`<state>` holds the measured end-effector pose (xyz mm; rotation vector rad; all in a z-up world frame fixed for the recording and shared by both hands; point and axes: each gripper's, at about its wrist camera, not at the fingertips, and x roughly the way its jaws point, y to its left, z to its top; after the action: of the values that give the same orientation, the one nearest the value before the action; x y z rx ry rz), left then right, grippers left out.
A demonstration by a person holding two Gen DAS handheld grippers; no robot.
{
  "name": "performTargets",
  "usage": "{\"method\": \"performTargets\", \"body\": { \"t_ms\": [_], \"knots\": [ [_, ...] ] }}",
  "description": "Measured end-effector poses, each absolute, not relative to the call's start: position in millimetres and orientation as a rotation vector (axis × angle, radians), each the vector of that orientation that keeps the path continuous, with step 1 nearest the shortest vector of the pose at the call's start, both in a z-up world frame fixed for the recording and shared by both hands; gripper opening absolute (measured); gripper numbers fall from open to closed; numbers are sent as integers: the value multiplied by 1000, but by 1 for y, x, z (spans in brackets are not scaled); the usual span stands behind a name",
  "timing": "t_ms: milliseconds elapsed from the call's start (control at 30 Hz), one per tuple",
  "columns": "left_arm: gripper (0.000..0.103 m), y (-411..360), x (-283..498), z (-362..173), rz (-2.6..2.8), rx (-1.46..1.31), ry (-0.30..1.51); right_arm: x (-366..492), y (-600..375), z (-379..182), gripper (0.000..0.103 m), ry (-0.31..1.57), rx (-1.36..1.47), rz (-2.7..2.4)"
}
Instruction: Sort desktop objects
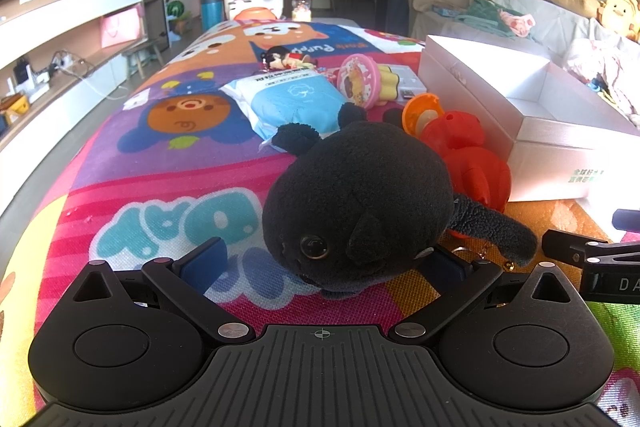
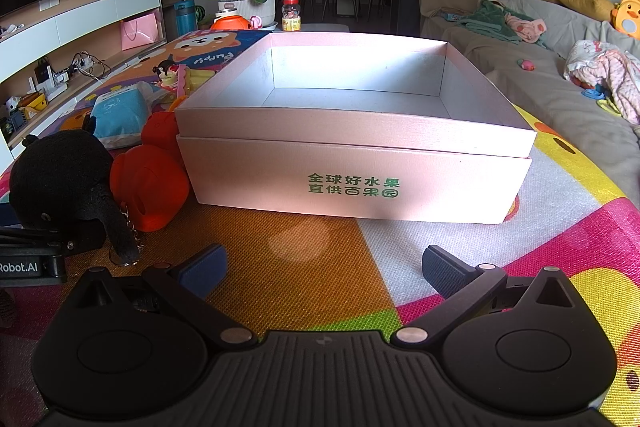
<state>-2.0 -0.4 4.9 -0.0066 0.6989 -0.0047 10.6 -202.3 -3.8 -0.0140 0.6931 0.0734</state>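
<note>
Bright cartoon-printed matting (image 1: 168, 187) covers the low table, and on it, directly ahead of the left gripper (image 1: 324, 263), lies the black plush toy (image 1: 352, 199): round, fuzzy, soft, its dark blue pads spread wide to either side of it, apparently not yet squeezing. Its long axis runs away from that gripper. An orange plastic toy (image 1: 476, 163) touches it, beside the rigid, empty pink box (image 2: 356, 179). The right gripper (image 2: 324, 267) hovers spread apart, holding nothing, facing the box.
</note>
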Motion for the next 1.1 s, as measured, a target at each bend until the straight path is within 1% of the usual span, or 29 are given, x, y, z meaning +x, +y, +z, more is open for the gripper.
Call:
{"method": "performTargets", "body": {
  "t_ms": [1100],
  "knots": [
    [103, -1, -2, 0, -2, 6, 700, 10, -203, -3, 103, 693, -14, 73]
  ]
}}
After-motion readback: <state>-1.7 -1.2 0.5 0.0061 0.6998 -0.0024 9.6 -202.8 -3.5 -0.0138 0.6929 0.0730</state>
